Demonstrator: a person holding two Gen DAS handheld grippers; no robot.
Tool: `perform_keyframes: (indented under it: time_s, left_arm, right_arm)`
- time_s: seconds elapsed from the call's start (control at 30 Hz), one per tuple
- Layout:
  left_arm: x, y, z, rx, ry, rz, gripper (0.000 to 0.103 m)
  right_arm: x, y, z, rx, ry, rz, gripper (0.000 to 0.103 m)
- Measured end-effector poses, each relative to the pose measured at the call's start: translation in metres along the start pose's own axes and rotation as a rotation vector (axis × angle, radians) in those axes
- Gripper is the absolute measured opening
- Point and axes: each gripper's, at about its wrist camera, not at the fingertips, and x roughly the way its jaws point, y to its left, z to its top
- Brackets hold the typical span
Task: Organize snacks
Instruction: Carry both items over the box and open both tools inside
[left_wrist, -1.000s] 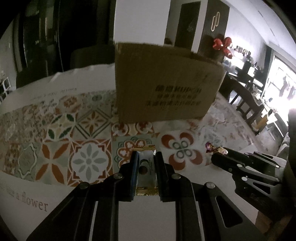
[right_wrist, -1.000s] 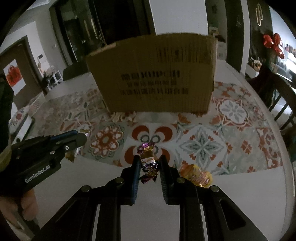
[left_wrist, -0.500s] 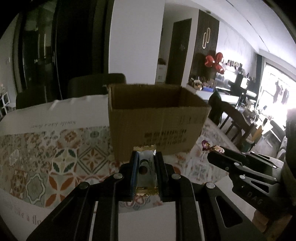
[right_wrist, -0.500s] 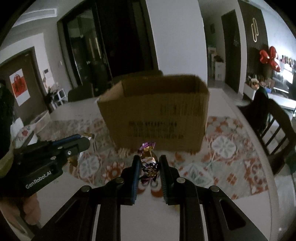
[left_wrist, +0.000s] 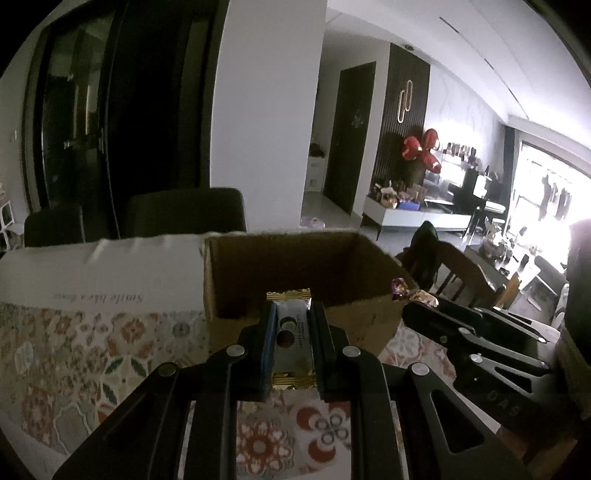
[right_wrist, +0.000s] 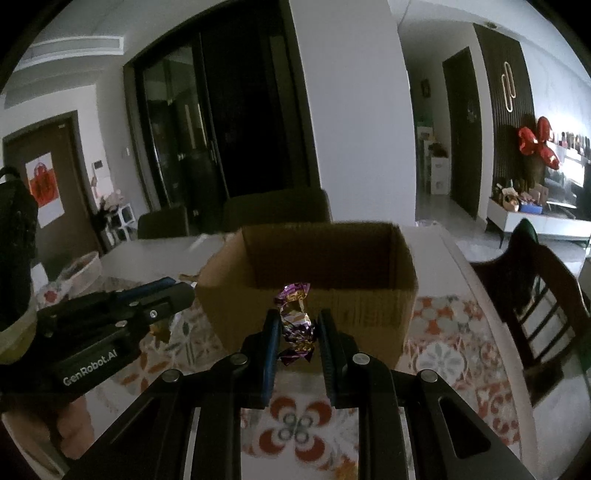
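Observation:
My left gripper (left_wrist: 291, 314) is shut on a white snack packet with gold ends (left_wrist: 291, 332), held above the table just before the near wall of an open cardboard box (left_wrist: 295, 273). My right gripper (right_wrist: 295, 321) is shut on a purple foil-wrapped candy (right_wrist: 294, 321), also raised in front of the box (right_wrist: 325, 280). Each gripper shows in the other's view: the right gripper (left_wrist: 413, 304) with its candy (left_wrist: 410, 293) at the box's right corner, the left gripper (right_wrist: 186, 291) at its left corner. The box's floor is hidden.
The box stands on a tile-patterned tablecloth (left_wrist: 92, 354) on a white table. Dark chairs (right_wrist: 275, 210) stand behind the table and a wooden chair (right_wrist: 543, 295) at its right side. A shallow bowl (right_wrist: 83, 267) sits at the far left.
Both grippers have risen with their snacks and tilted up. The box's open top now shows, where before only its front wall did. The yellow packet on the cloth is out of view.

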Motion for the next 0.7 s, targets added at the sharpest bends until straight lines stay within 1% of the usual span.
perform_keyframes:
  time_s: [0.13, 0.23, 0.47, 0.63, 0.7]
  left_arm:
    - [0.011, -0.001, 0.016, 0.015, -0.016, -0.012, 0.019]
    - [0.021, -0.001, 0.026, 0.032, -0.019, -0.018, 0.019]
    - [0.054, 0.003, 0.045, 0.030, 0.008, -0.017, 0.019]
    - [0.080, 0.007, 0.054, 0.024, 0.049, -0.008, 0.020]
    - [0.088, 0.009, 0.056, 0.019, 0.061, 0.000, 0.025]
  right_arm:
    - [0.008, -0.004, 0.016, -0.003, -0.017, -0.002, 0.022]
    - [0.018, -0.011, 0.026, 0.007, -0.014, 0.004, 0.022]
    - [0.043, -0.021, 0.044, 0.004, 0.001, -0.016, 0.022]
    - [0.062, -0.027, 0.053, -0.004, 0.023, -0.035, 0.022]
    - [0.067, -0.030, 0.055, -0.006, 0.028, -0.048, 0.022]
